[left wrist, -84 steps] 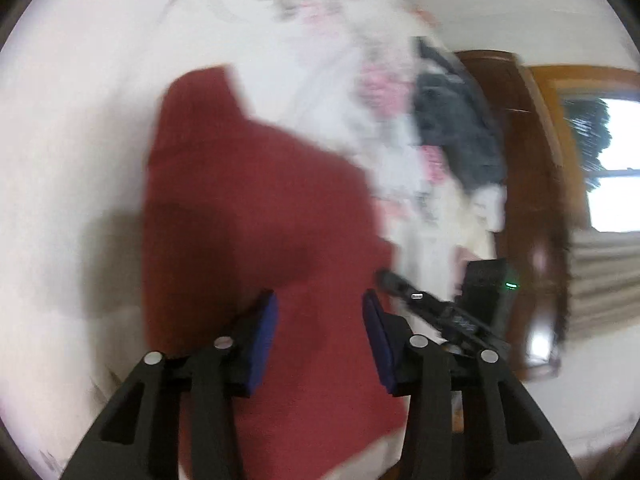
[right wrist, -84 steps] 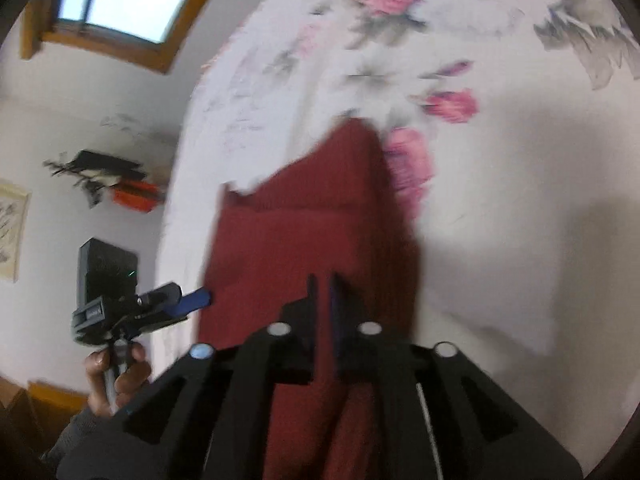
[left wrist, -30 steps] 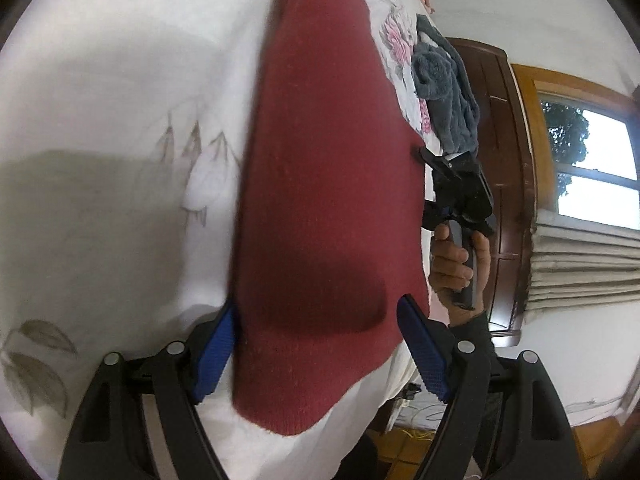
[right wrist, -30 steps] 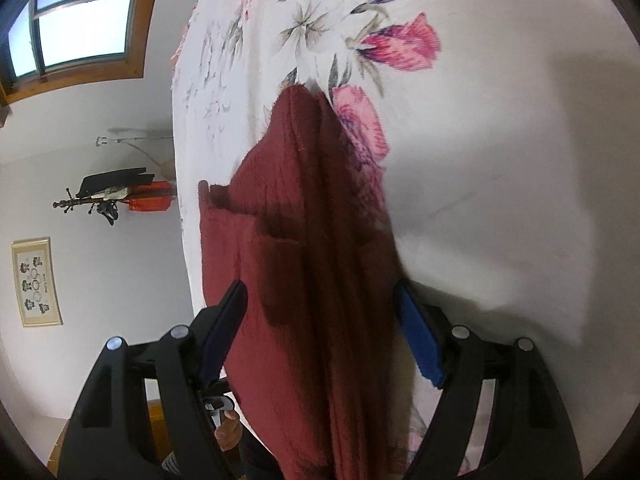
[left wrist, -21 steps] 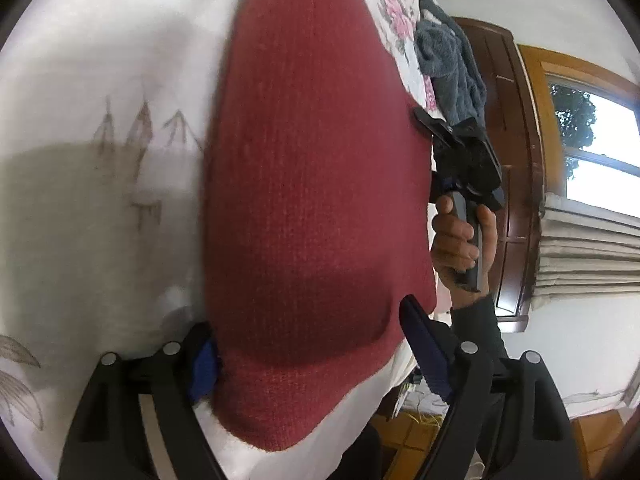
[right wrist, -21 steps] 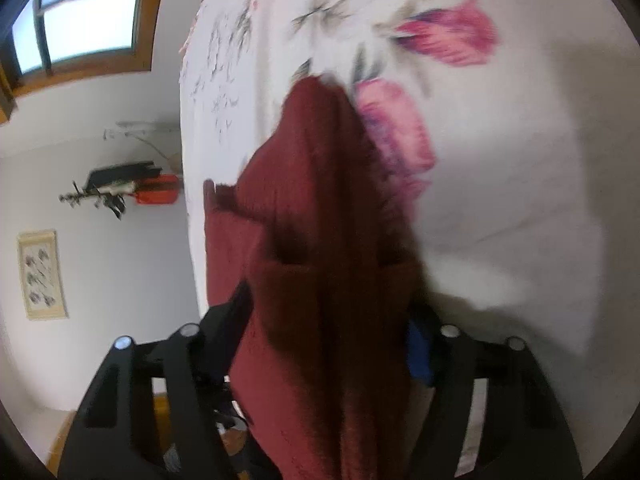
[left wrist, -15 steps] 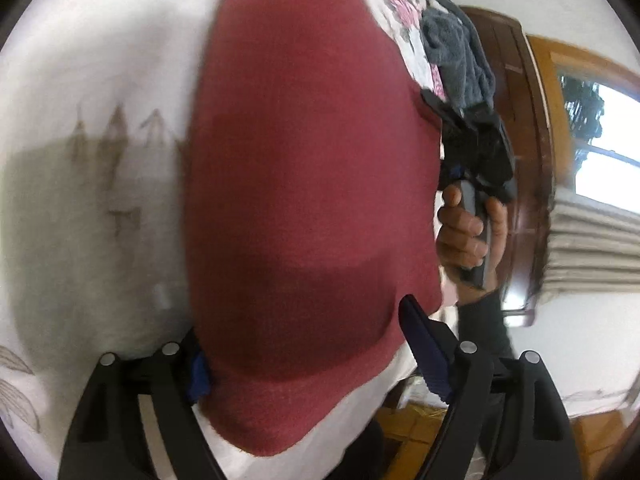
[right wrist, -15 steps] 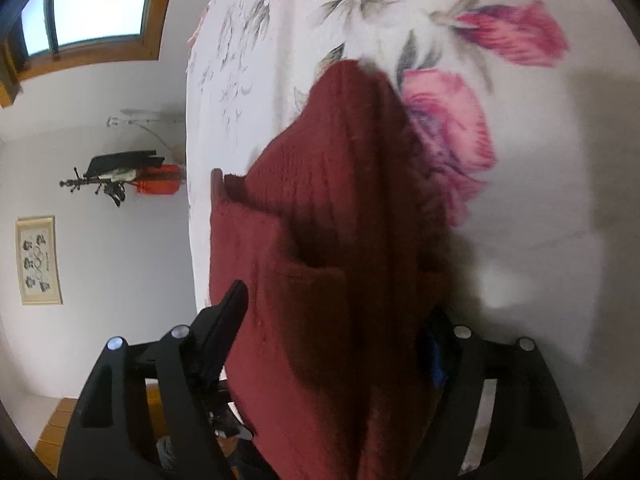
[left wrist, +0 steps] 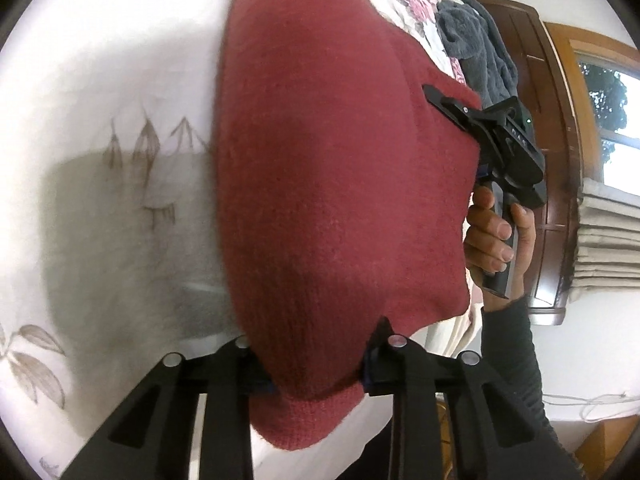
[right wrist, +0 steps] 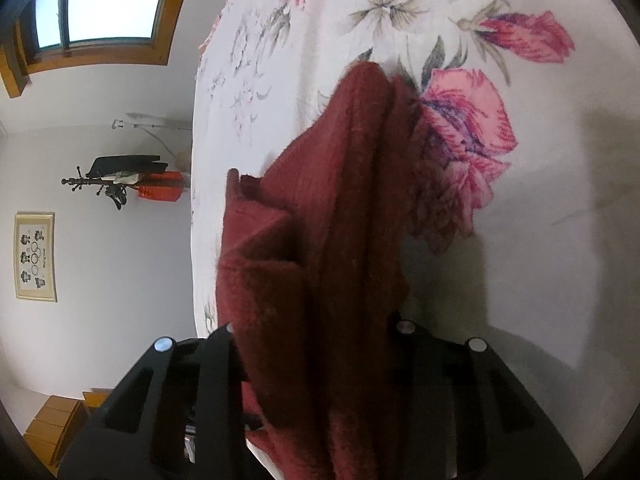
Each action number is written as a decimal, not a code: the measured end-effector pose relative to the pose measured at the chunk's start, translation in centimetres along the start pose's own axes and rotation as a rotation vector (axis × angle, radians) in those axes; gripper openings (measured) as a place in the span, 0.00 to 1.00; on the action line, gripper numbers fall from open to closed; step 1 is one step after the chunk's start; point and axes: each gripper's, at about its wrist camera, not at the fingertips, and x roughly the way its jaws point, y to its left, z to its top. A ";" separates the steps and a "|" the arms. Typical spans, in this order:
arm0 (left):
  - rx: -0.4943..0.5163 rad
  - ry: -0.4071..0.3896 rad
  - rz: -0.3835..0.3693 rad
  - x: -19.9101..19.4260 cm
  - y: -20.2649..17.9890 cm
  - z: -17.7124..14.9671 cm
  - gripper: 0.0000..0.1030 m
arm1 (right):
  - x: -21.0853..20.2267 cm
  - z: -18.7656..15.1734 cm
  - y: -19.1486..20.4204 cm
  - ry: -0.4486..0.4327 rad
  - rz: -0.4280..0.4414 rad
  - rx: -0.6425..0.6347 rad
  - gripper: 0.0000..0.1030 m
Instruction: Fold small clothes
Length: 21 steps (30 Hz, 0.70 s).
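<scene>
Red knit sweater fills the center of the left wrist view, lying on the floral bedsheet, its near hem bulging between the left gripper fingers. Jaws sit wide, one each side of the knit; the blue pads are buried in the fabric, so can't tell if they're pinching or just straddling it.

Right gripper: same story at bottom center of its own view, with folded layers of sweater piled between the spread fingers; grip unclear too.

Both sit at one edge, prob. to carry it over for the next fold.

At right of the left view, a hand holds the right tool's handle. A grey garment waits at upper right.
</scene>
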 end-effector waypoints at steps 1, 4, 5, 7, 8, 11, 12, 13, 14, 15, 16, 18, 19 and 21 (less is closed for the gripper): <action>0.003 0.000 0.004 -0.1 -0.1 0.0 0.25 | -0.1 -0.1 0.2 -0.005 0.000 -0.002 0.31; 0.020 -0.007 0.010 -0.6 -0.8 0.0 0.24 | -0.4 -0.5 1.0 -0.014 0.004 -0.010 0.31; 0.026 -0.012 0.011 -0.9 -1.0 0.0 0.24 | -0.5 -0.6 1.3 -0.017 0.003 -0.015 0.30; 0.040 -0.019 0.013 -1.3 -1.5 -0.1 0.23 | -0.7 -0.8 1.9 -0.021 0.006 -0.023 0.30; 0.045 -0.024 0.015 -1.6 -1.7 -0.1 0.23 | -0.8 -1.0 2.6 -0.024 0.006 -0.026 0.30; 0.065 -0.036 0.018 -2.5 -2.3 -0.4 0.23 | -1.2 -1.7 3.8 -0.038 0.018 -0.034 0.30; 0.069 -0.038 0.017 -2.8 -2.5 -0.6 0.23 | -1.3 -1.8 4.1 -0.040 0.022 -0.036 0.30; 0.078 -0.041 0.018 -3.1 -2.7 -0.8 0.23 | -1.4 -2.1 4.6 -0.042 0.026 -0.040 0.30; 0.086 -0.044 0.020 -3.5 -2.9 -1.2 0.23 | -1.4 -2.3 5.0 -0.043 0.029 -0.043 0.30; 0.091 -0.048 0.020 -3.9 -3.0 -1.5 0.23 | -1.4 -2.7 5.6 -0.043 0.032 -0.048 0.30; 0.094 -0.054 0.019 -4.4 -3.0 -1.9 0.23 | -1.4 -2.9 6.0 -0.043 0.035 -0.050 0.30; 0.100 -0.068 0.017 -5.5 -3.1 -2.8 0.23 | -1.3 -3.8 7.1 -0.042 0.046 -0.057 0.30; 0.103 -0.075 0.016 -6.1 -3.0 -3.3 0.23 | -1.2 -4.3 7.7 -0.041 0.051 -0.062 0.30; 0.104 -0.092 0.017 -7.3 -2.9 -4.6 0.23 | -0.7 -5.4 8.9 -0.035 0.065 -0.074 0.30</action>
